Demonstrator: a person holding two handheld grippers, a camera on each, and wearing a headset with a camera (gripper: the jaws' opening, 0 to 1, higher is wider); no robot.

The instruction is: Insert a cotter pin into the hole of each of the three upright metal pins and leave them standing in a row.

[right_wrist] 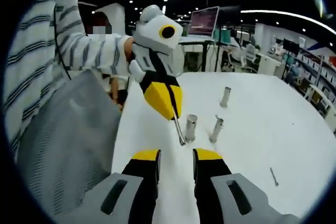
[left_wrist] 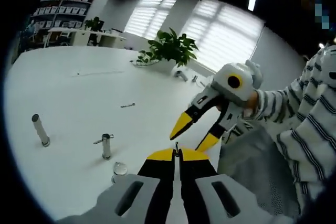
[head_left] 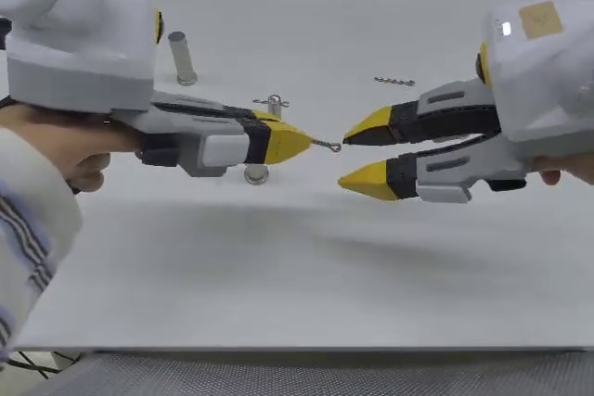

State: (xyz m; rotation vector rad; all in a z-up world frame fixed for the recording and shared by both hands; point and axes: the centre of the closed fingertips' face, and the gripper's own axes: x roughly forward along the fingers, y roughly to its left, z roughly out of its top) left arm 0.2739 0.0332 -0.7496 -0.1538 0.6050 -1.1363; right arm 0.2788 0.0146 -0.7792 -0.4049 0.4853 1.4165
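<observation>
I had the left gripper pressed together on a cotter pin, and the pin's free end stuck out past the yellow tips. The right gripper faced it tip to tip with its jaws spread. Its upper jaw was just beside the pin's end, though I could not tell whether they touched.

I took my bearings from the fitted metal pin, which stood upright on the white workbench with a cotter through its top. The held cotter pin hung in the air in front of the fitted metal pin and slightly to its right. The second metal pin stood just in front of the fitted one, nearer me, and the left gripper hid most of it. The third metal pin stood bare, well apart to the left and farther back. A loose cotter pin lay flat to the right of the fitted metal pin and somewhat behind it.
</observation>
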